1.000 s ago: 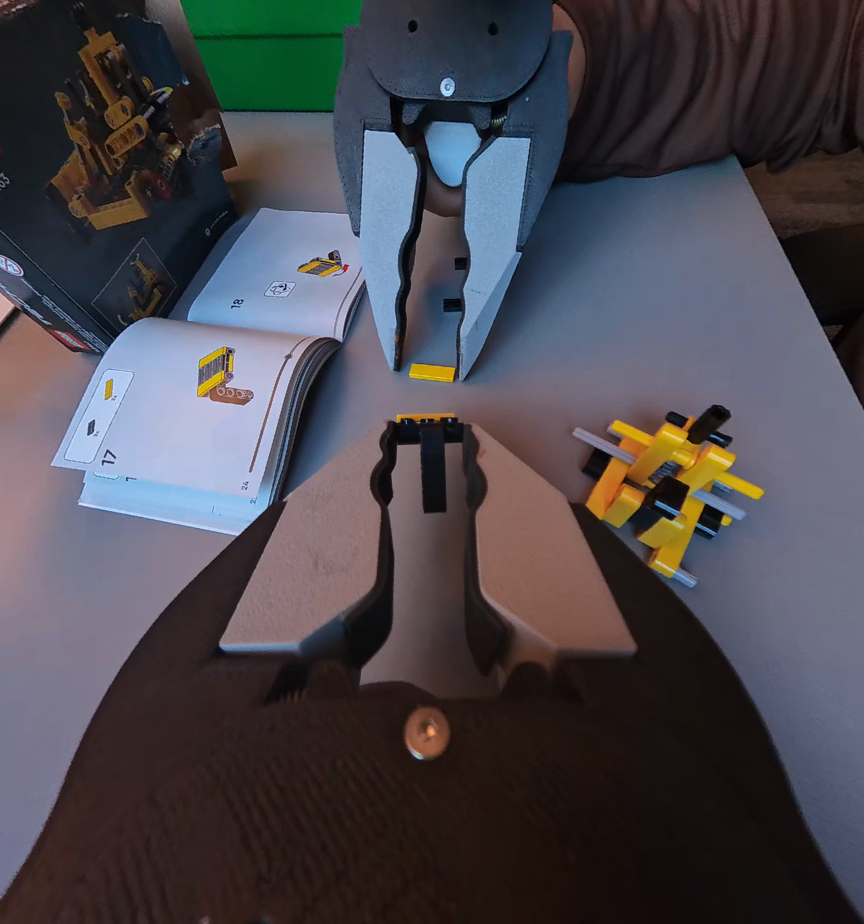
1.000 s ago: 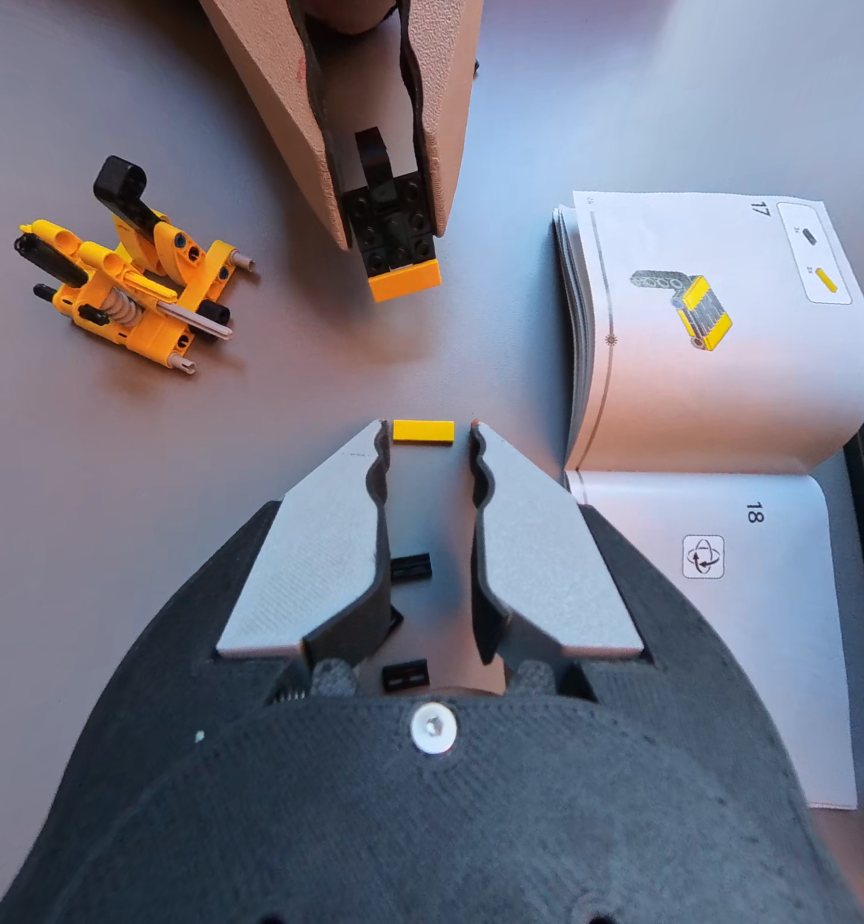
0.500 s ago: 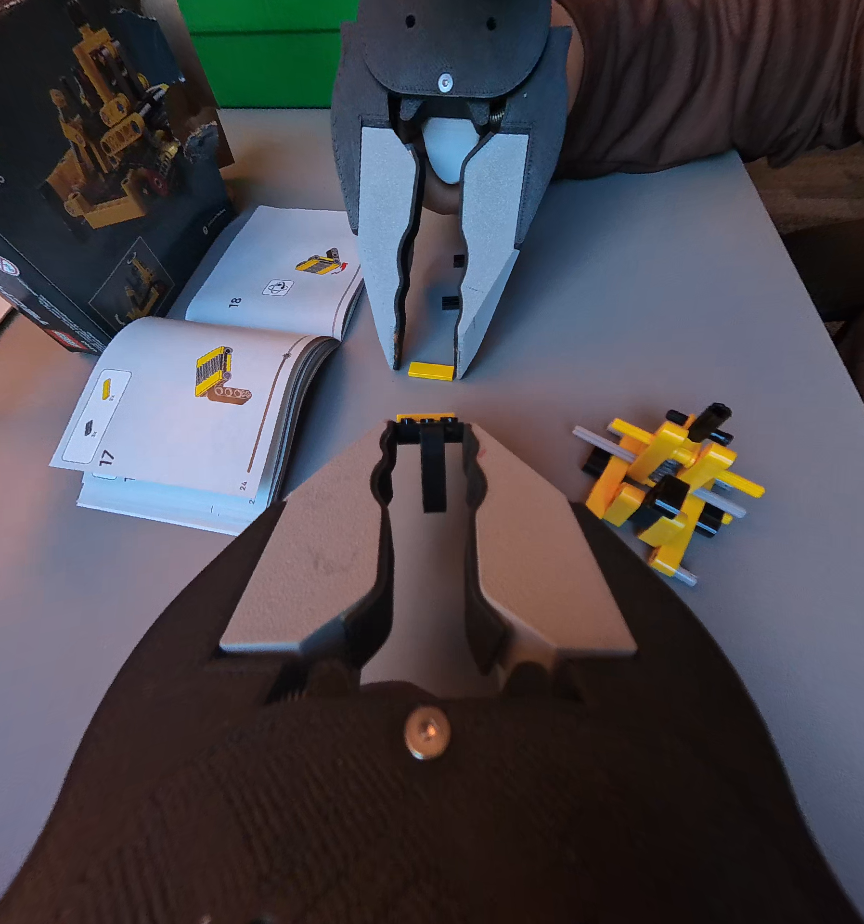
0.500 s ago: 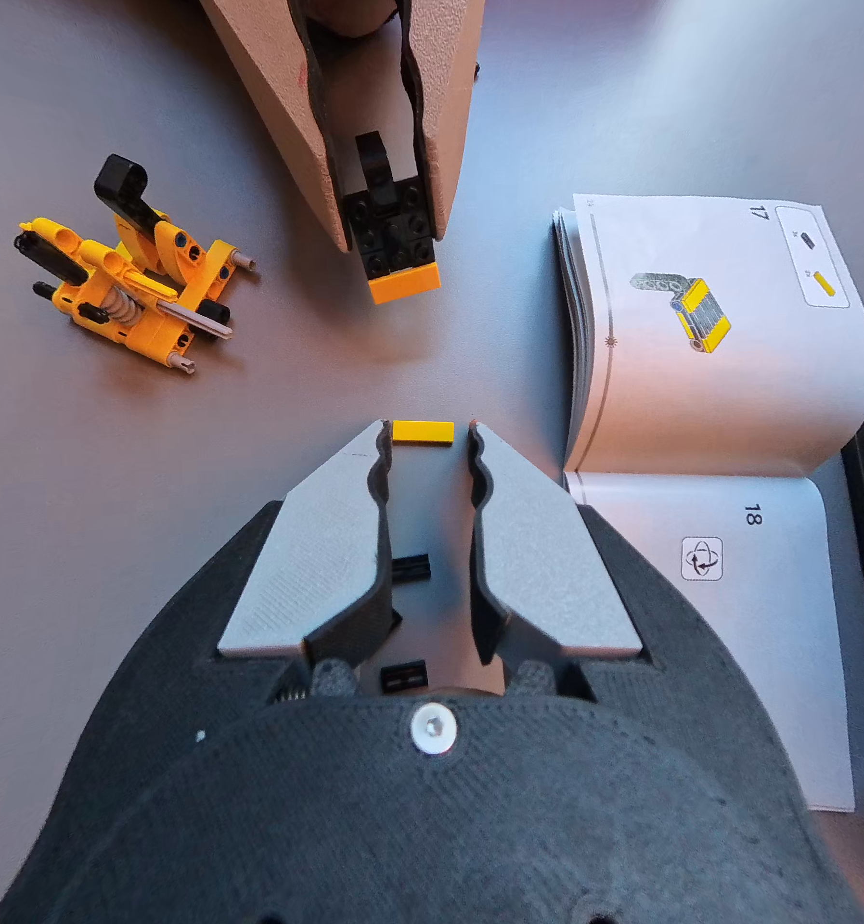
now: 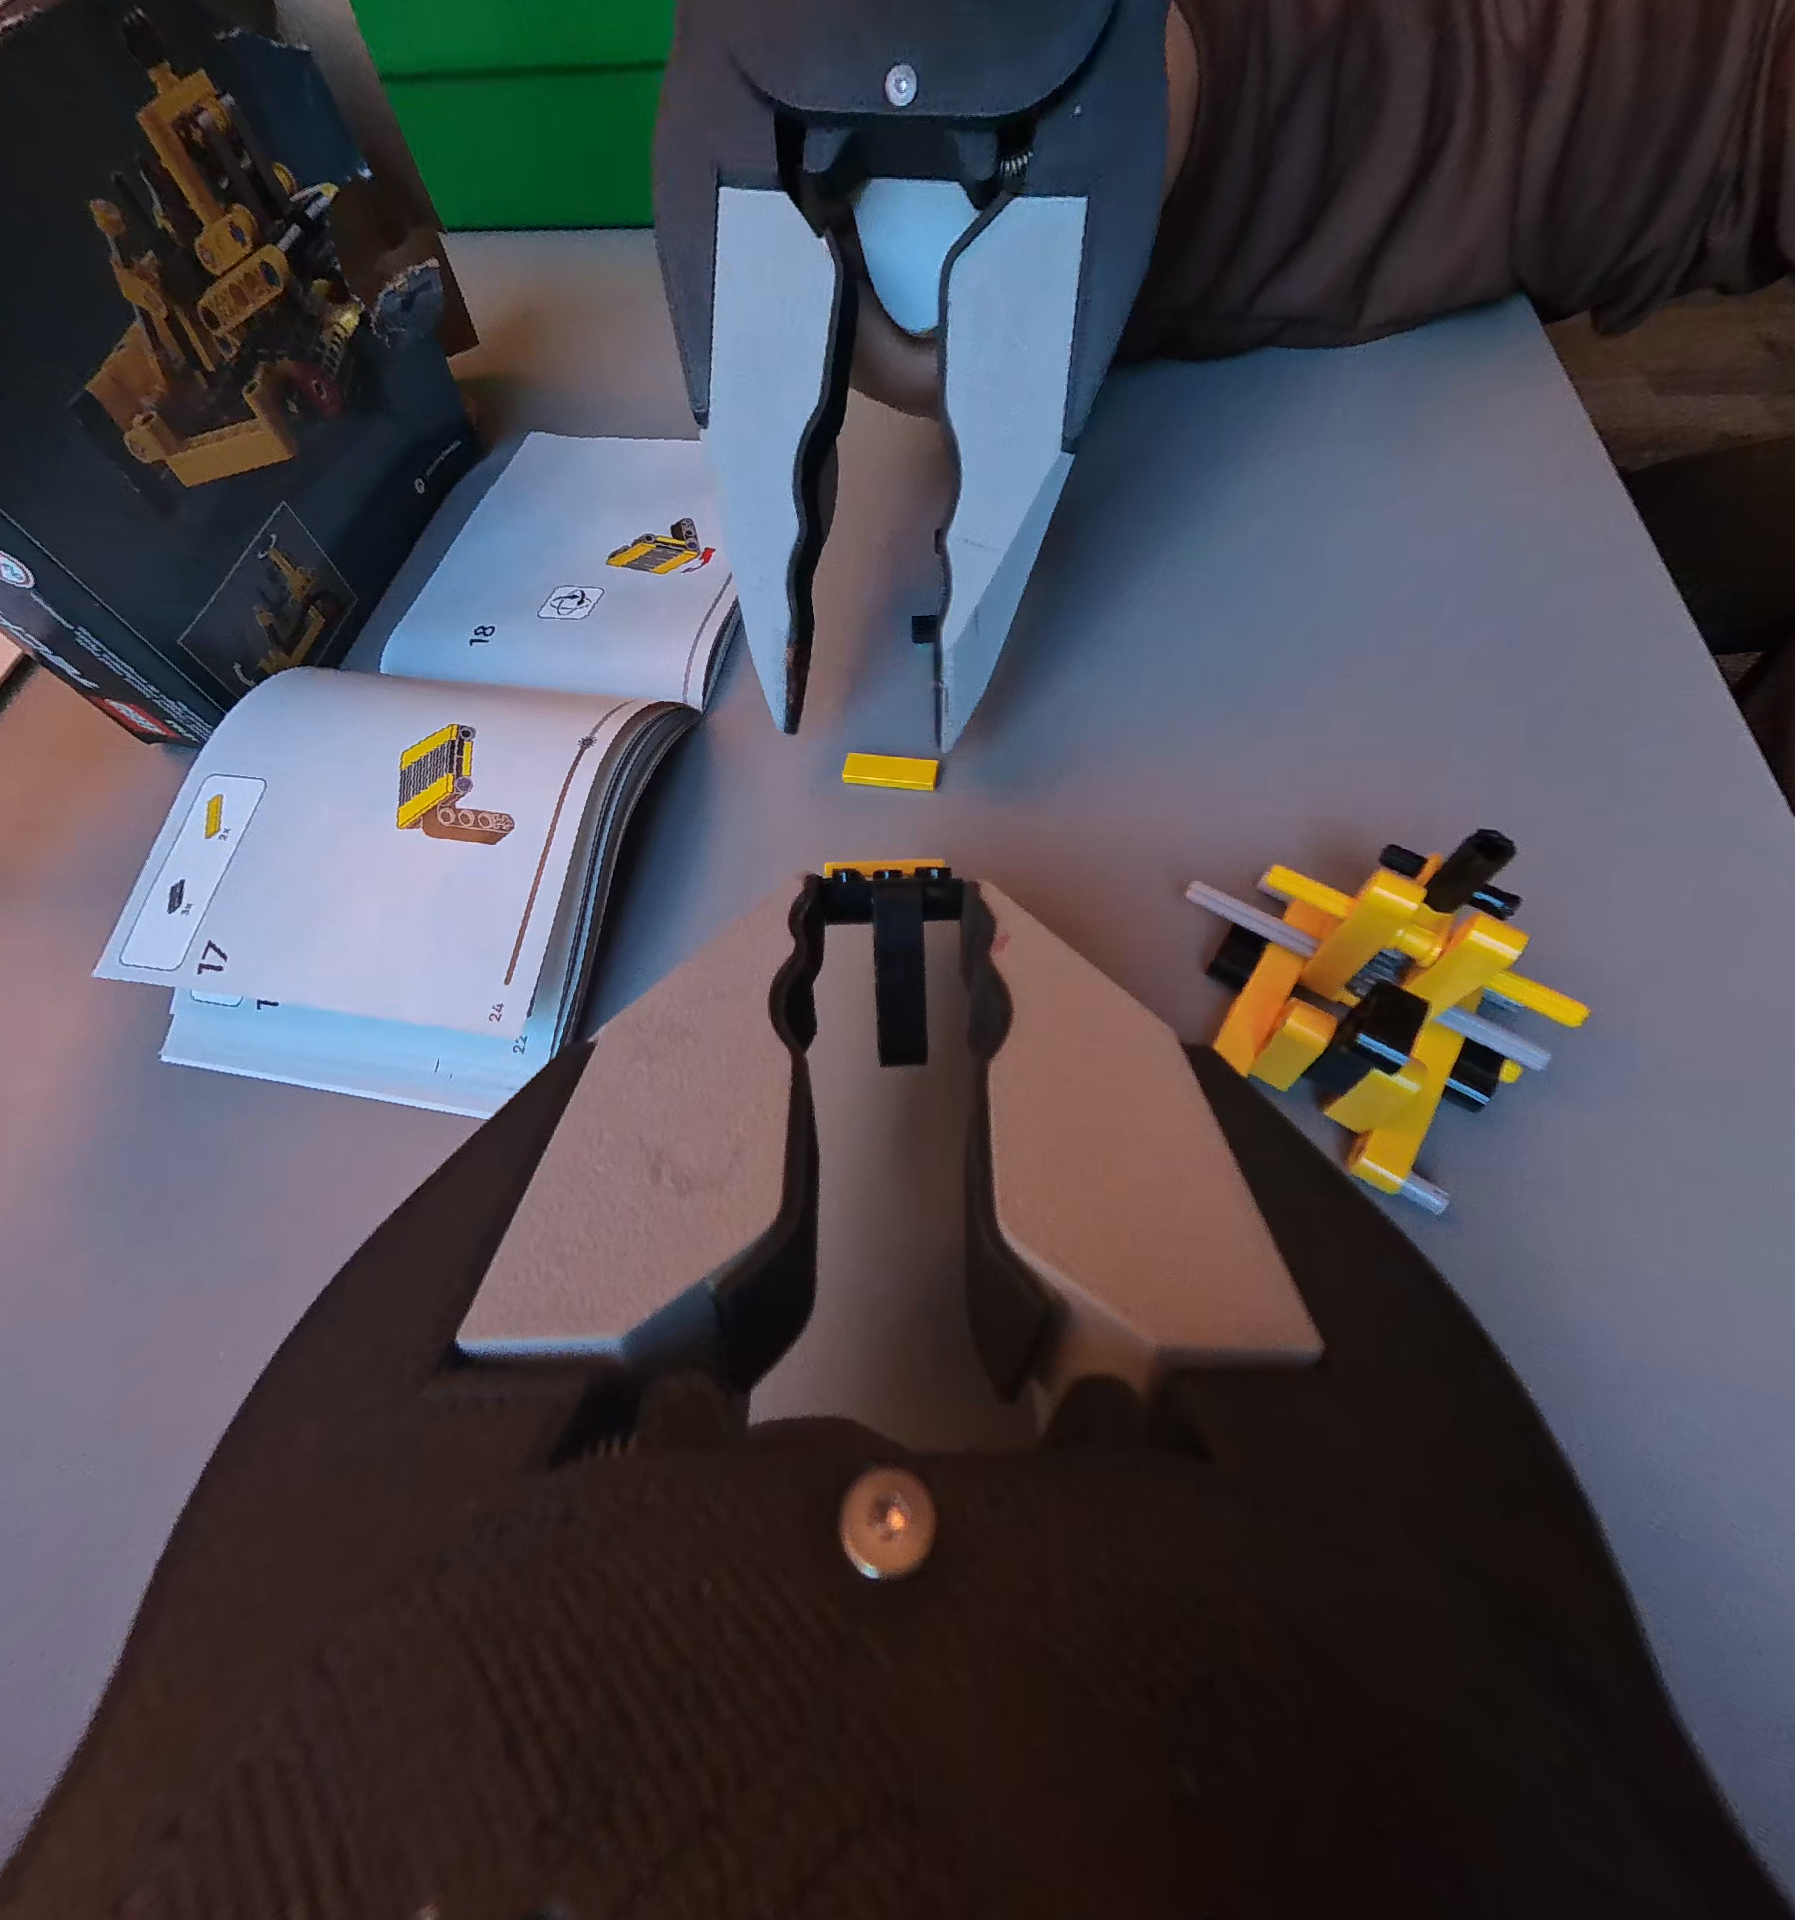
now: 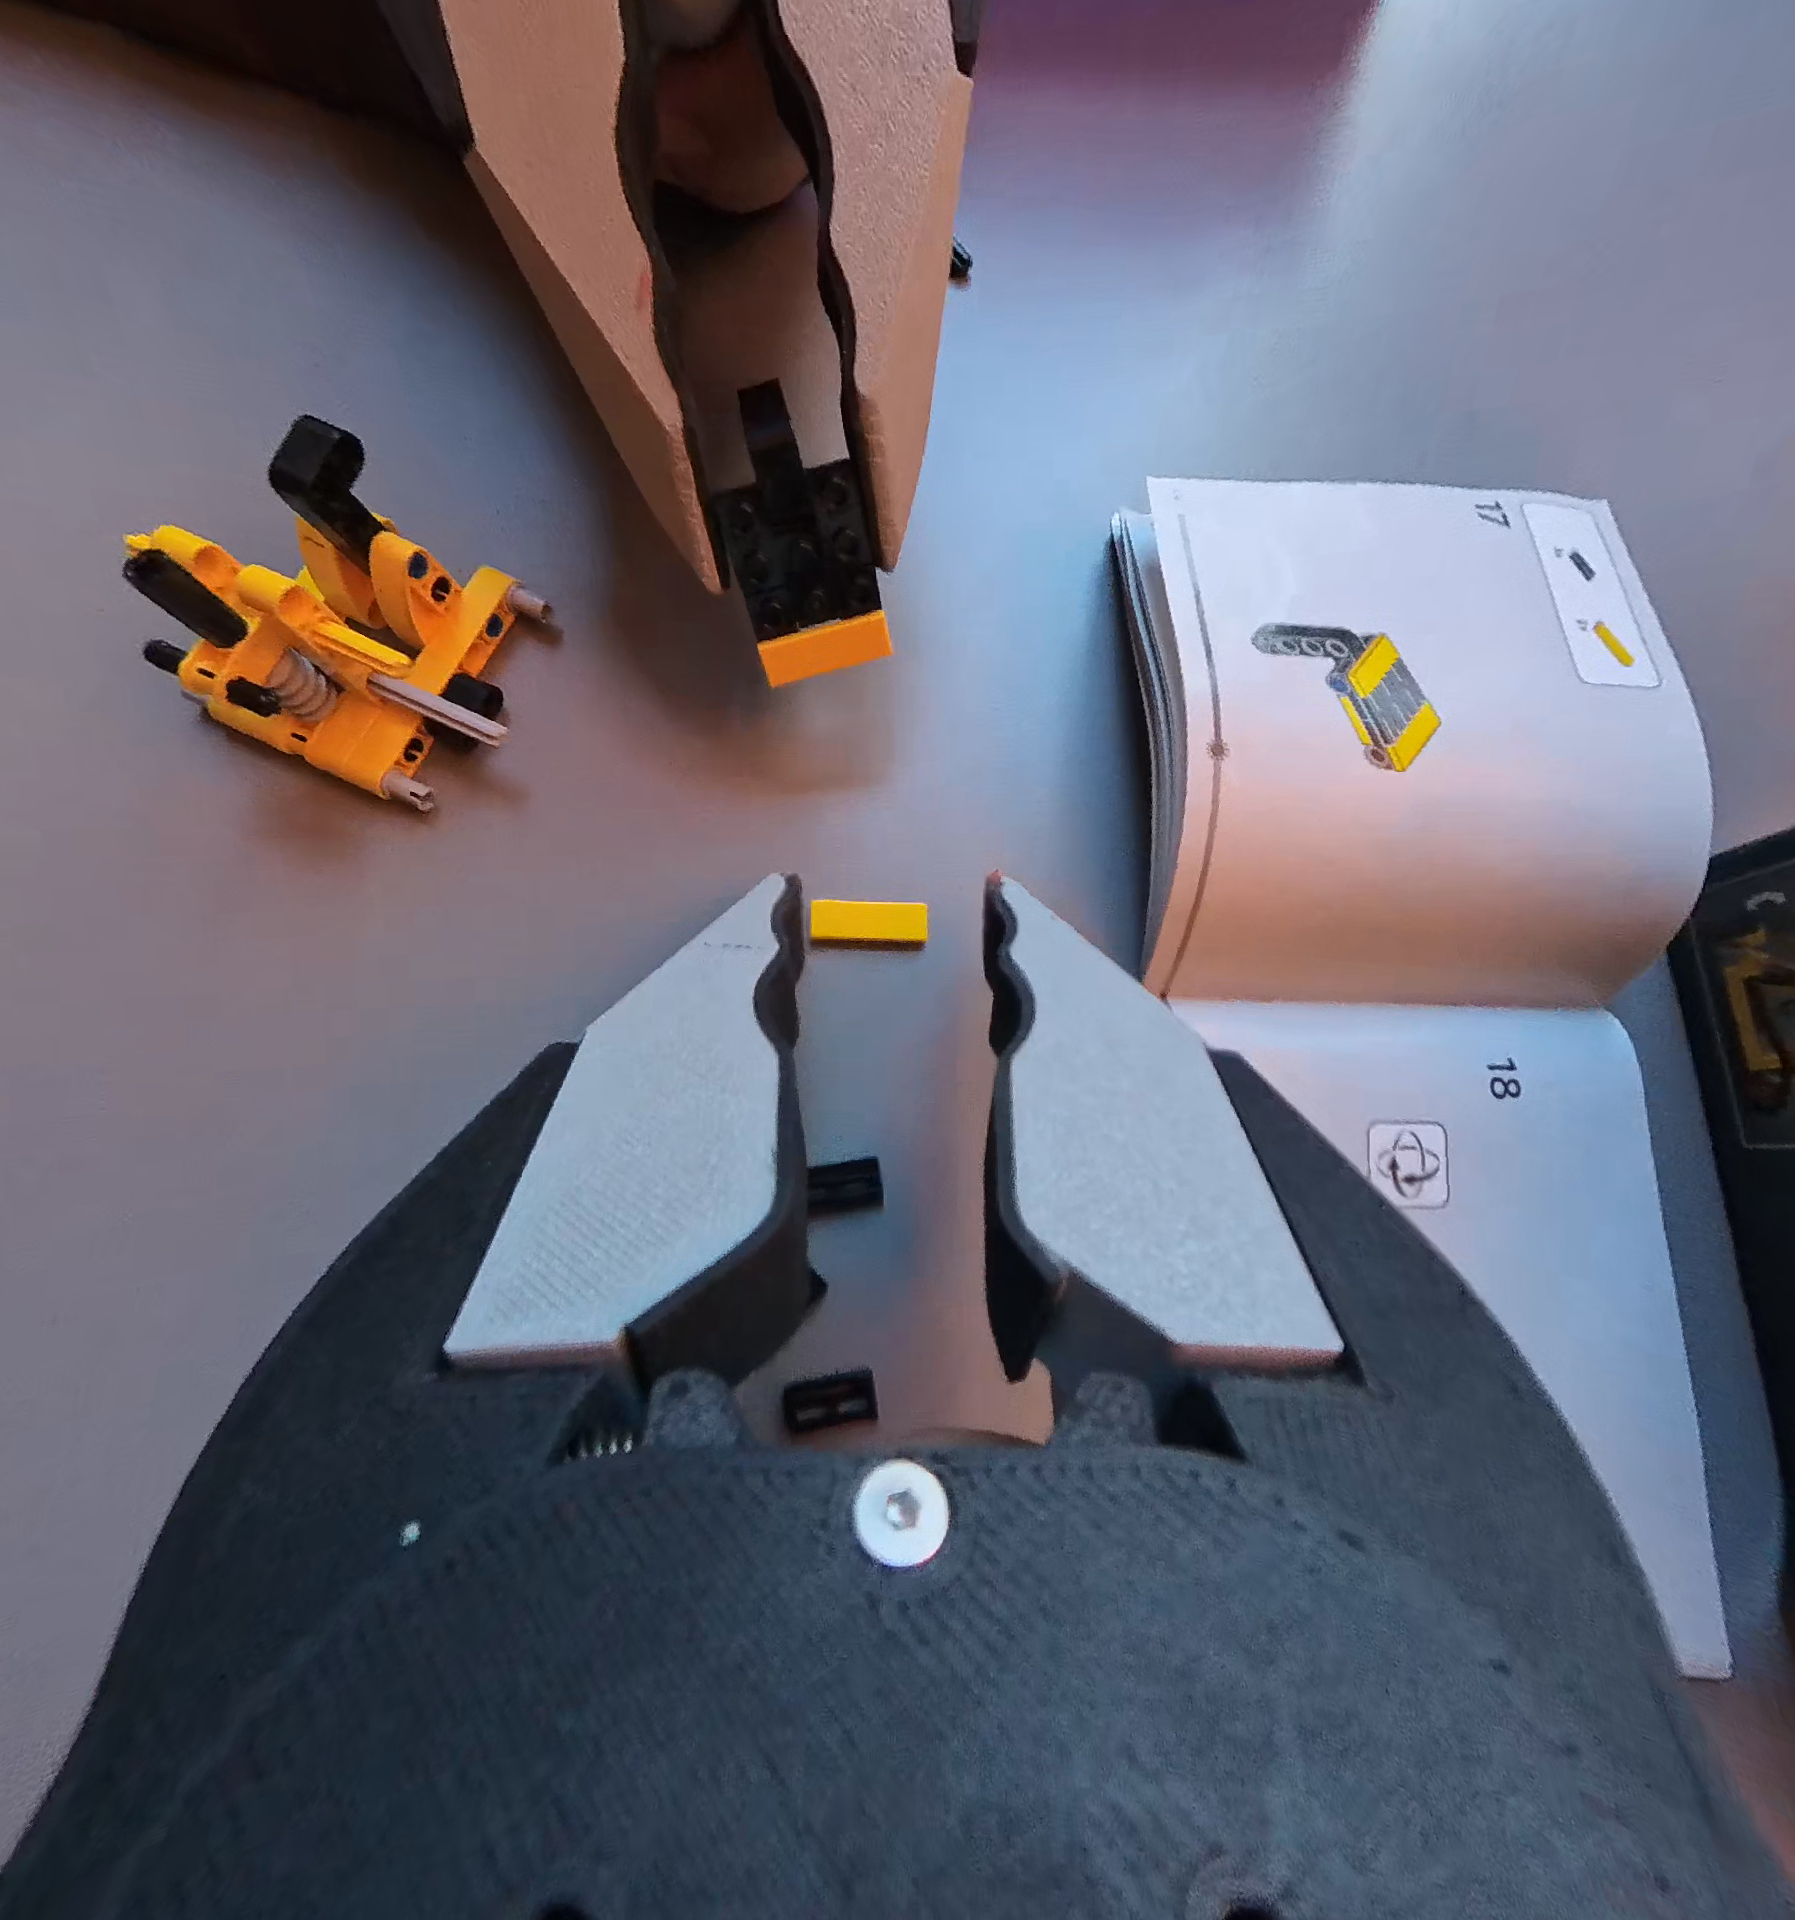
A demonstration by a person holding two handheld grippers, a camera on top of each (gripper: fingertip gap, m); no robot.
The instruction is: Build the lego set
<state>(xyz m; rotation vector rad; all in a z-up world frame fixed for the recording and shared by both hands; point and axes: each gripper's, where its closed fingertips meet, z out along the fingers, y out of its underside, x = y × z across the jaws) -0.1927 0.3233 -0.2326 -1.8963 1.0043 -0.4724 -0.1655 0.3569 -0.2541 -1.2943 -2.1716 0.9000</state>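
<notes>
- Now the right gripper (image 6: 888,904) stands spread beside the flat yellow tile (image 6: 869,924); closing off-centre could flick it away.
- The left gripper (image 5: 888,883) pinches the black-and-yellow subassembly (image 5: 888,894).

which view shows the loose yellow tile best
The right wrist view: the yellow tile lies flat on the table, seen from above between the open right gripper's tips. The left wrist view shows it farther off, foreshortened, just before those tips.
</notes>
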